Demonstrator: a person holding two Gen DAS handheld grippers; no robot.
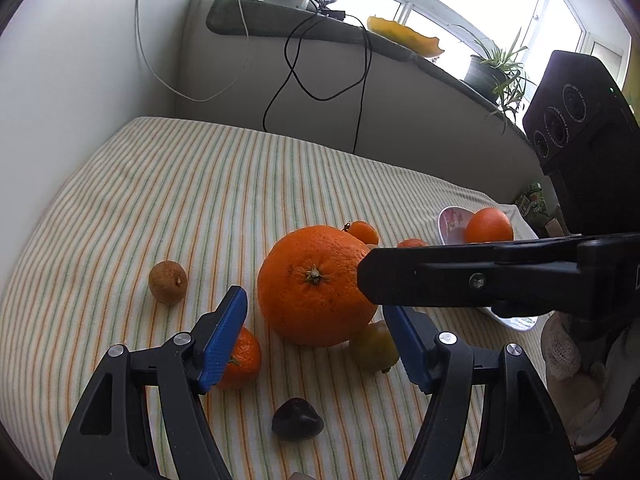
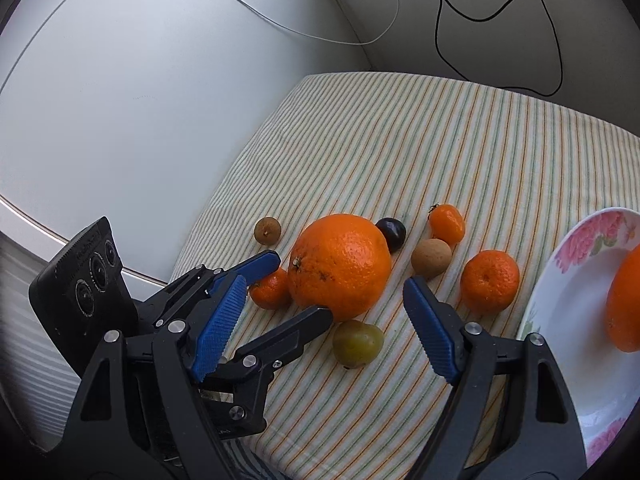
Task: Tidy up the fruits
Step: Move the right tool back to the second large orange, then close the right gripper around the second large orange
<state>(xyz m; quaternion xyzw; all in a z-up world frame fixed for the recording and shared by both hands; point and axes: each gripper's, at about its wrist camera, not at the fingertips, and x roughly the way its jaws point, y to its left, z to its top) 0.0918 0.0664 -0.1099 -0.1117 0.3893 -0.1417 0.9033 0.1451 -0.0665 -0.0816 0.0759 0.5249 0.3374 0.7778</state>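
Note:
A big orange (image 1: 316, 284) sits on the striped cloth (image 1: 180, 184), amid small fruits. My left gripper (image 1: 314, 304) is open, its blue pads (image 1: 224, 336) flanking the orange's near side without pressing it. My right gripper (image 2: 326, 284) is open too, hovering over the same orange (image 2: 340, 264) with its pads wider than the fruit. One right finger (image 1: 400, 276) reaches the orange's right side. The left gripper (image 2: 298, 286) comes in from the left. Mandarins (image 2: 490, 280) (image 2: 447, 224) (image 2: 272, 288), a green plum (image 2: 357, 342), a dark fruit (image 2: 391, 232) and brown fruits (image 2: 431, 258) (image 2: 267, 231) lie around.
A white flowered plate (image 2: 560, 320) at the right holds another orange (image 2: 624, 300). Black and white cables (image 1: 304, 80) hang down the back wall. A potted plant (image 1: 496, 72) stands on the window ledge. A gloved hand (image 1: 560, 352) holds the right gripper. The cloth drops off at its left edge.

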